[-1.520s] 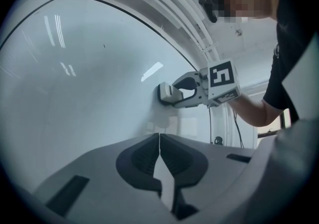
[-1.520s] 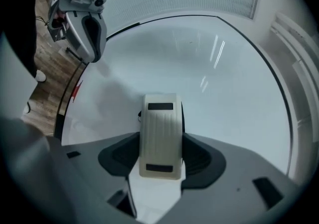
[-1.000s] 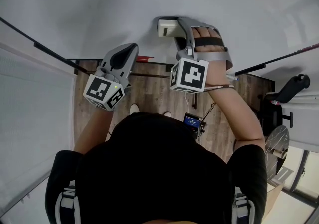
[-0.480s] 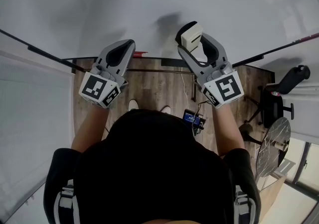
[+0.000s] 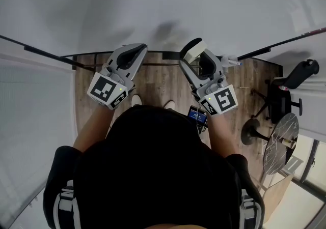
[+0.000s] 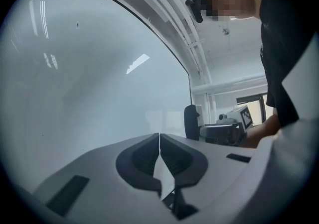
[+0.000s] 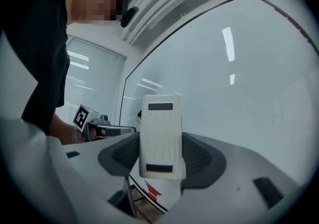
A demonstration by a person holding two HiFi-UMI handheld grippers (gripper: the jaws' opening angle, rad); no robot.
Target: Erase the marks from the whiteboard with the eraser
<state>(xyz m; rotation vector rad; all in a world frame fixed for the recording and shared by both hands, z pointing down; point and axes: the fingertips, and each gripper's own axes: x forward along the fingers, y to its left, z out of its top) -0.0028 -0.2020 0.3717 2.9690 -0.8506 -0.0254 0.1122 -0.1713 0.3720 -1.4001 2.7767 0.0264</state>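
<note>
The right tongs [image 7: 160, 141] were clamped on the eraser [image 7: 160, 118], a white oblong block with a dark slot near each end. It stood upright between the two jaws, which pressed on its long sides, and its upper half rose above their tips. The left tongs [image 6: 159, 141] were closed with nothing between them, the two dark pads meeting along a thin line.

In the head view both tongs pointed up at the whiteboard [image 5: 153, 4], side by side and apart. Each had its marker cube [image 5: 221, 99] turned toward the camera above a forearm. The eraser was in front of the board's lower edge, and a soft grey shadow [image 5: 168, 29] lay on the white surface up and to the left of it. I could not tell whether the eraser touched the board.

In the right gripper view a small red shape [image 7: 153, 189] showed on the white, just above the black frame [image 5: 254, 53] of the lower edge and below the eraser. Beneath the lower edge lay a wooden floor [image 5: 153, 78]. A black chair [image 5: 295, 78] and a round table [image 5: 279, 144] stood off toward the board's right end.
</note>
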